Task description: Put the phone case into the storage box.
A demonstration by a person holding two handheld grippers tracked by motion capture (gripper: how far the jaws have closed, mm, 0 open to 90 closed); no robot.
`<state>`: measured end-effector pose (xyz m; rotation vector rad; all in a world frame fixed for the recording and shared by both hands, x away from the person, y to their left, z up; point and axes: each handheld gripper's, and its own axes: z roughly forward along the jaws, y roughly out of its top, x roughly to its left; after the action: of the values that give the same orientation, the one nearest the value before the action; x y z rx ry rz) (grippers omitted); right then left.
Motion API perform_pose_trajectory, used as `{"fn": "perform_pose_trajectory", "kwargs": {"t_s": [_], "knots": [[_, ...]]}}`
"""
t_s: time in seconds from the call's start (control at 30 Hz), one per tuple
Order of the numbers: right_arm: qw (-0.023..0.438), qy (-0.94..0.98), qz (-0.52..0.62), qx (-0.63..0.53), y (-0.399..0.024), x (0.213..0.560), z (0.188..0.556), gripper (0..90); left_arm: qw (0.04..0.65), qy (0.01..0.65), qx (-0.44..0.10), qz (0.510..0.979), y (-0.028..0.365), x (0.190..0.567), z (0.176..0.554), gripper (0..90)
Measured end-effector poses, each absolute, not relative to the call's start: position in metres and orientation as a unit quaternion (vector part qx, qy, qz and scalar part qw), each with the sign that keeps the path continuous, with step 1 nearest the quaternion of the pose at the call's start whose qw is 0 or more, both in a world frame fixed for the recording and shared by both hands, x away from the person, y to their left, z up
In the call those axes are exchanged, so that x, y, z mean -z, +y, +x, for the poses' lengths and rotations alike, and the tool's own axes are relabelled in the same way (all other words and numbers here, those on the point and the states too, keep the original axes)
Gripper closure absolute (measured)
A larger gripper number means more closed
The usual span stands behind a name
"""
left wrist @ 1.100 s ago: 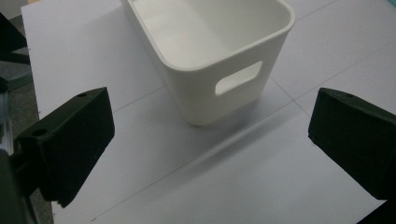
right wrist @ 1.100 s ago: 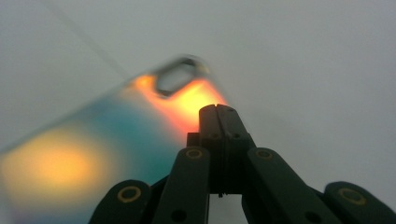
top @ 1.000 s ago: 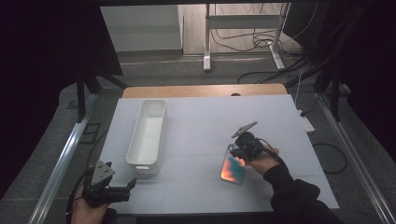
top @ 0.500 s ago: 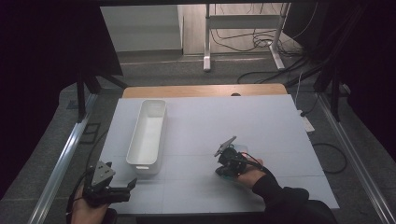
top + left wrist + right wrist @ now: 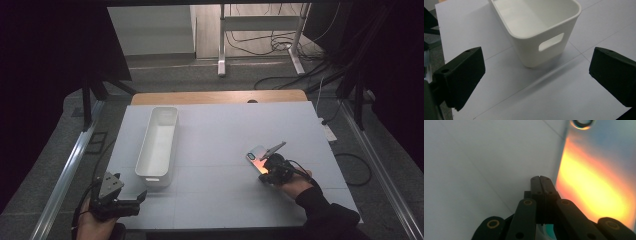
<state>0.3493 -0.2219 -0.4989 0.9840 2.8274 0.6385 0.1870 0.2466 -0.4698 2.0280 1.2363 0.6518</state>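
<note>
A phone (image 5: 255, 158) with a shiny orange-to-blue back lies flat on the white table (image 5: 225, 125) at the right; its camera ring (image 5: 582, 123) faces away from me. My right gripper (image 5: 264, 170) is low at the phone's near end, its jaws pressed together with nothing seen between them. In the right gripper view its tips (image 5: 541, 179) sit just left of the phone (image 5: 599, 182). My left gripper (image 5: 135, 200) rests at the front left corner, open and empty. Its jaws (image 5: 536, 82) stand wide apart, facing the near end of a white bin (image 5: 536, 25).
The long white bin (image 5: 157, 142) stands empty, lengthwise on the table's left half, with a handle slot (image 5: 550, 42) in its near end. Beyond the table's far wooden edge (image 5: 215, 96), cables (image 5: 295, 75) and a stand's legs lie on the floor.
The right hand swung left over the table, then back right toward the phone. The phone now lies a little farther from the front edge. The left gripper has stayed put.
</note>
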Motion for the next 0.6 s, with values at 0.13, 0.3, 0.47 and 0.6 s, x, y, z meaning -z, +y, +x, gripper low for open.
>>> {"fn": "perform_pose_trajectory", "kwargs": {"t_s": [0.13, 0.3, 0.47, 0.6], "knots": [[0.039, 0.914, 0.339, -0.218, -0.233, 0.500, 0.355, 89.6, 0.333, 0.473, -0.250, 0.776, 0.247, 0.470, 0.187, 1.2], [0.043, 0.915, 0.333, -0.223, -0.232, 0.498, 0.352, 89.6, 0.334, 0.473, -0.250, 0.776, 0.247, 0.470, 0.187, 1.2], [0.058, 0.910, 0.329, -0.245, -0.235, 0.488, 0.347, 85.9, 0.333, 0.473, -0.251, 0.776, 0.247, 0.470, 0.187, 1.2], [0.070, 0.904, 0.337, -0.252, -0.241, 0.481, 0.347, 74.7, 0.332, 0.471, -0.251, 0.778, 0.246, 0.470, 0.187, 1.2]]}}
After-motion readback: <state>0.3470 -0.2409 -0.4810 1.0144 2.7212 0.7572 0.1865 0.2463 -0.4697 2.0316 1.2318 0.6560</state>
